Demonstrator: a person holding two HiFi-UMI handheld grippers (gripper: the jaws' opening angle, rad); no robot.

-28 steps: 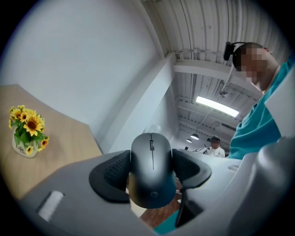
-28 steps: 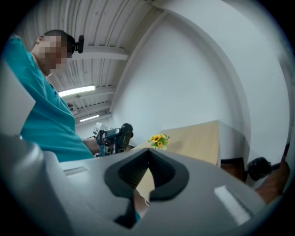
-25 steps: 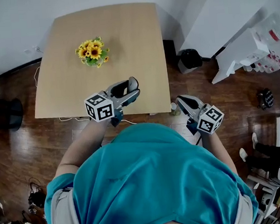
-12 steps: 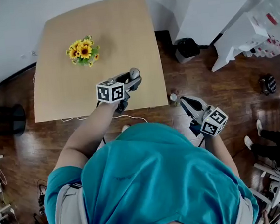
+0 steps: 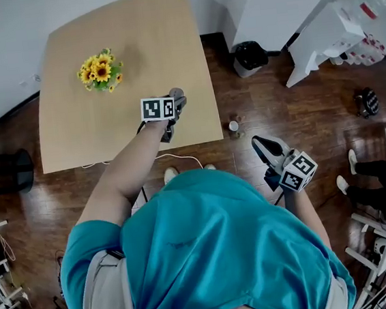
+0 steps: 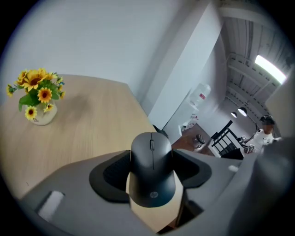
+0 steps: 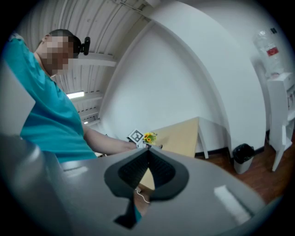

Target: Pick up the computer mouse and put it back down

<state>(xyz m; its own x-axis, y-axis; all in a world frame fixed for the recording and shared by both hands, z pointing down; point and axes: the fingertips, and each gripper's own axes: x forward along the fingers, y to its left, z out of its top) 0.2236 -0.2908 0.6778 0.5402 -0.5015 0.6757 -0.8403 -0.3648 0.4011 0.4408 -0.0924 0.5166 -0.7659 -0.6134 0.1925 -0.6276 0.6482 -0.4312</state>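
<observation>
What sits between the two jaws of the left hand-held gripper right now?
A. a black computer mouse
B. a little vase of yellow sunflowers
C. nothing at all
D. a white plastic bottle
A: the left gripper view shows the black computer mouse gripped between the dark pads of the left gripper, above the light wooden table.

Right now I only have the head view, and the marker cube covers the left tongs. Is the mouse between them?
Observer: Yes. The left gripper view shows the computer mouse between the left tongs, a pad against each side.
Operator: Which way does it face?
Observer: Its wheel points away from the tongs, and its logo is nearest the camera.
Operator: And the right tongs?
Observer: The right tongs are closed tip to tip, with nothing between them.
</observation>
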